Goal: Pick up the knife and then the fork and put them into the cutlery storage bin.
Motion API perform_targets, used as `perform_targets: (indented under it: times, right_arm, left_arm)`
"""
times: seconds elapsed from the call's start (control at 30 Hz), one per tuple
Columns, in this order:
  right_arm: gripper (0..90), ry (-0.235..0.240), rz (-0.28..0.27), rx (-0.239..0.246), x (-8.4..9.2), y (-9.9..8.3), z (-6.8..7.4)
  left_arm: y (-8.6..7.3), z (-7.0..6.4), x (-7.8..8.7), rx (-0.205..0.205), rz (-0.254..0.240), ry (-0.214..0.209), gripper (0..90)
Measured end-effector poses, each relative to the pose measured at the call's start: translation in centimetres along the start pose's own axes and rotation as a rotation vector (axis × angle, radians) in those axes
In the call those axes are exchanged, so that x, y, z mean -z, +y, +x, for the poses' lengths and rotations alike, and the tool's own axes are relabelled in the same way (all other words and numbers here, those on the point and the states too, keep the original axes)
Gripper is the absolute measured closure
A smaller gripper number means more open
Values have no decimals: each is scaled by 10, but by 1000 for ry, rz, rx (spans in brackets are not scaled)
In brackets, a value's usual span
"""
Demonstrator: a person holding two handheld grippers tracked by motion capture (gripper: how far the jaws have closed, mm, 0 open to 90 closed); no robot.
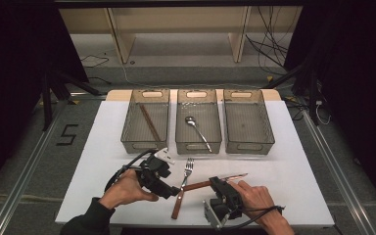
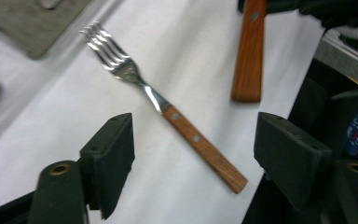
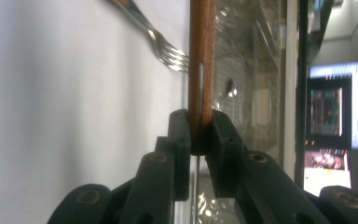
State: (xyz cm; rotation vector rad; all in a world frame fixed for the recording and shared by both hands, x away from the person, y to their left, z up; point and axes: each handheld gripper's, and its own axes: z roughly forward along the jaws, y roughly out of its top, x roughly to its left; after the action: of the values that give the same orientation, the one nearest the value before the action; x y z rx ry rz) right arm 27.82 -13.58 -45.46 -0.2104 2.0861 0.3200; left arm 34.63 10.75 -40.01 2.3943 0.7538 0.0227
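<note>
A fork (image 1: 184, 178) with a wooden handle lies on the white table top (image 1: 103, 161), tines pointing toward the bins. My left gripper (image 1: 168, 190) sits just left of its handle. In the left gripper view the gripper (image 2: 193, 128) is open, and the fork's handle (image 2: 205, 149) lies on the table between the spread jaws, untouched. My right gripper (image 1: 215, 182) is shut on a wooden-handled knife (image 1: 235, 176) held just above the table, right of the fork. In the right gripper view the pads (image 3: 200, 114) clamp the knife's handle (image 3: 201, 70), with the fork's tines (image 3: 168, 53) beyond.
Three clear bins stand in a row at the back. The left bin (image 1: 127, 122) holds a brown stick, the middle bin (image 1: 181, 125) a metal spoon (image 1: 198, 131), and the right bin (image 1: 267, 122) shows nothing inside. The table's front edge runs close under both hands.
</note>
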Motion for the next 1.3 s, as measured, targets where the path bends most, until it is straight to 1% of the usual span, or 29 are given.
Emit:
perform_targets:
  times: [0.07, 0.1, 0.13, 0.2, 0.23, 0.3, 0.37, 0.4, 0.43, 0.47, 0.5, 0.53, 0.57, 0.6, 0.63, 0.73, 0.83, 0.9, 0.93, 0.97, 1.03, 1.17, 1.23, 1.3]
  right_arm:
    - [811, 6, 11, -44, 1, -4, -6]
    - [811, 5, 8, -69, 1, -6, -9]
    - [811, 18, 14, -105, 2, -9, -13]
    - [811, 26, 17, -168, 3, -14, -25]
    - [811, 35, 22, -213, 3, -17, -29]
    - [811, 34, 19, -271, 2, -21, -39]
    - [811, 61, 26, -378, 3, -25, -52]
    - [810, 70, 23, -409, 2, -27, -57]
    - [811, 94, 22, -460, 2, -30, -64]
    - [811, 102, 13, -491, 1, -33, -70]
    - [811, 112, -3, -537, 0, -36, -75]
    - [810, 124, -13, -595, -1, -39, -81]
    - [810, 139, -20, -636, -3, -42, -86]
    - [810, 150, -26, -670, -4, -45, -91]
    - [811, 177, -40, -737, -5, -50, -98]
    - [811, 225, -63, -883, -10, -63, -113]
    - [810, 256, -82, -1006, -15, -76, -125]
    - [810, 269, -90, -1091, -18, -85, -132]
    - [810, 274, -96, -1121, -20, -89, -136]
    - [810, 283, -96, -1156, -22, -94, -140]
    - [810, 294, -111, -1223, -25, -102, -147]
    - [810, 305, -126, -1339, -30, -117, -162]
    - [810, 305, -124, -1376, -32, -122, -169]
    - [810, 304, -117, -1400, -36, -127, -175]
  left_arm:
    - [-6, 3, 1, 6, -15, 15, 256]
    - [-9, 3, 1, 9, -24, 24, 246]
    - [-12, 5, 0, 16, -35, 34, 239]
    - [-19, 8, 0, 30, -60, 52, 225]
    - [-23, 9, 0, 33, -74, 59, 217]
    - [-29, 11, 0, 39, -101, 72, 204]
    - [-34, 13, 0, 50, -129, 88, 195]
    - [-37, 14, 1, 56, -151, 94, 191]
    - [-39, 15, 1, 60, -169, 98, 191]
    - [-42, 16, 1, 66, -179, 103, 188]
    - [-44, 17, 1, 71, -183, 109, 180]
    - [-46, 18, 1, 76, -190, 118, 178]
    - [-48, 18, 1, 80, -197, 121, 173]
    - [-50, 19, 2, 90, -215, 124, 170]
    - [-52, 20, 2, 89, -226, 127, 171]
    - [-57, 20, 4, 94, -257, 135, 169]
    - [-60, 21, 5, 100, -289, 146, 162]
    - [-62, 22, 5, 101, -295, 149, 161]
    - [-62, 21, 5, 103, -303, 154, 160]
    - [-63, 21, 5, 97, -303, 156, 160]
    - [-65, 21, 4, 97, -306, 156, 157]
    - [-68, 21, 4, 98, -310, 165, 156]
    - [-69, 20, 4, 100, -313, 170, 156]
    - [-71, 20, 5, 97, -319, 175, 156]
